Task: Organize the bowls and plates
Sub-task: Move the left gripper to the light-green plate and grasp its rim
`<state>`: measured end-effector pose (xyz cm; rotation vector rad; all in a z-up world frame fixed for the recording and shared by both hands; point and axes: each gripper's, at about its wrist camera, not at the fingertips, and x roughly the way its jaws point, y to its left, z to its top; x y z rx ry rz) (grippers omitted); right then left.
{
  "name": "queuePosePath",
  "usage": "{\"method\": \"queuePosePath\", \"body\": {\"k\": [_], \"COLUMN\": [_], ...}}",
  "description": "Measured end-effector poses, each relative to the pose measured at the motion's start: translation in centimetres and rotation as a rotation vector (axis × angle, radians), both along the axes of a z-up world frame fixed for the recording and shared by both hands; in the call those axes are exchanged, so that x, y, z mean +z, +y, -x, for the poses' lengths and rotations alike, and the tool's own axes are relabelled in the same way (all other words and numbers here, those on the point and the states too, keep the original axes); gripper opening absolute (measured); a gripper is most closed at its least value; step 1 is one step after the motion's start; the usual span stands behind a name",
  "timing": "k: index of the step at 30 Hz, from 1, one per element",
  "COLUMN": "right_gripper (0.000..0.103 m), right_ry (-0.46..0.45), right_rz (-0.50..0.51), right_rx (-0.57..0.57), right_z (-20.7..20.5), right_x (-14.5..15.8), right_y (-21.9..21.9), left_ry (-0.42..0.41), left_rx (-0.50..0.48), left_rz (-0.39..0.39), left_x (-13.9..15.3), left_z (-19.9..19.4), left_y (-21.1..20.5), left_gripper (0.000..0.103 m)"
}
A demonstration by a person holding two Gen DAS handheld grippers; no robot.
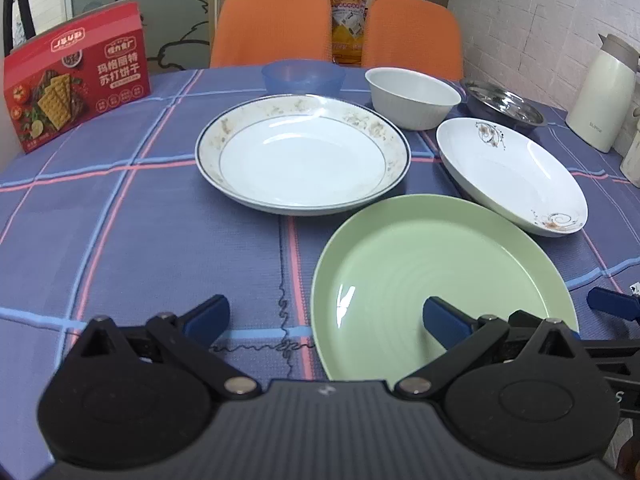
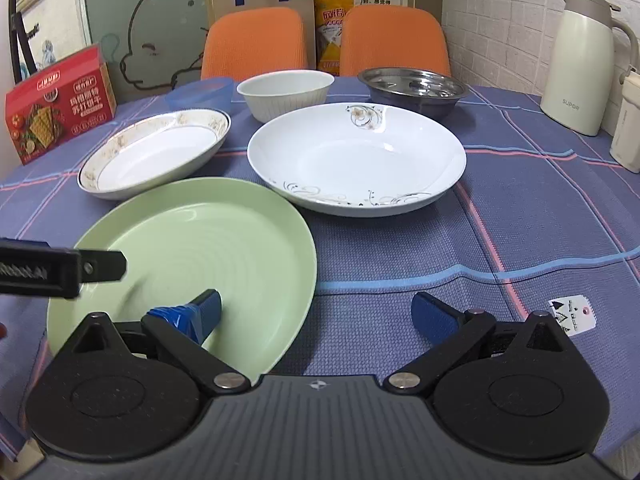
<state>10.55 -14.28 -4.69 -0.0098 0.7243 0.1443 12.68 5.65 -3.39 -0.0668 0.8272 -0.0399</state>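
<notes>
the biggest risk from here, as i judge it, is a plate skating away: the green plate (image 1: 436, 280) lies flat on the checked tablecloth (image 1: 140, 220), so a finger has to get under its rim, and a shallow push would just shove it or ruck the cloth. it could then knock the swirl-patterned white plate (image 2: 356, 156), which lies just beside it at about 1 o'clock in the right wrist view. the gold-rimmed plate (image 1: 302, 156) is also close, at 11 o'clock from the green one, so there is little room for a slide. the two tools are crowded over the same plate too and could bump each other.

the left gripper (image 1: 326, 318) has its jaws spread wide and holds nothing; its right finger hangs over the green plate's near-left part, and its left finger is over bare cloth. the right gripper (image 2: 316, 314) is equally wide and empty, its left finger over the plate's near-right part and its right finger over cloth. i cannot tell whether either finger touches the plate.

the bowls stand further back around 12 o'clock: a blue bowl (image 1: 303, 76), a white bowl (image 1: 414, 98) and a steel bowl (image 2: 412, 90), all well apart from the jaws.
</notes>
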Motion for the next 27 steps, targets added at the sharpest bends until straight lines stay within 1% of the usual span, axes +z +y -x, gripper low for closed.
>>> {"method": "queuePosePath", "body": {"k": [2, 6, 7, 10, 11, 12, 20, 22, 24, 26, 27], "right_gripper": [0.090, 0.090, 0.090, 0.090, 0.089, 0.089, 0.089, 0.089, 0.089, 0.090, 0.090], "right_ry": [-0.021, -0.129, -0.131, -0.074, -0.053, -0.042, 0.028, 0.035, 0.030, 0.014, 0.003], "right_rz": [0.001, -0.005, -0.005, 0.002, 0.003, 0.006, 0.011, 0.013, 0.012, 0.007, 0.003], "right_rx": [0.011, 0.050, 0.055, 0.042, 0.045, 0.052, 0.107, 0.116, 0.126, 0.144, 0.157], "right_z": [0.3, 1.6, 1.6, 0.6, 0.2, 0.0, -0.6, -0.3, 0.0, 0.1, 0.1], "right_x": [-0.2, -1.1, -1.1, -0.4, -0.2, -0.1, 0.2, 0.3, 0.2, 0.0, -0.1], "right_y": [0.0, -0.5, -0.6, -0.1, 0.2, 0.4, 1.1, 1.3, 1.5, 1.7, 2.0], "left_ry": [0.008, 0.007, 0.008, 0.009, 0.004, 0.004, 0.031, 0.033, 0.039, 0.043, 0.038], "left_rx": [-0.011, -0.040, -0.049, -0.105, -0.120, -0.124, -0.151, -0.155, -0.159, -0.178, -0.185], "left_rz": [-0.004, -0.024, -0.029, -0.036, -0.037, -0.033, -0.030, -0.026, -0.018, 0.001, 0.004], "left_x": [-0.4, -0.7, -0.7, -0.7, -0.7, -0.6, -0.4, -0.3, -0.1, 0.0, 0.1], "left_z": [-0.4, -0.5, -0.5, -0.3, -0.1, -0.1, -0.4, -0.3, -0.3, -0.4, -0.5], "left_y": [0.0, -0.1, -0.1, -0.3, -0.3, -0.2, 0.2, 0.2, 0.1, -0.1, -0.3], "left_gripper": [0.103, 0.103, 0.102, 0.102, 0.098, 0.097, 0.095, 0.093, 0.085, 0.082, 0.074]}}
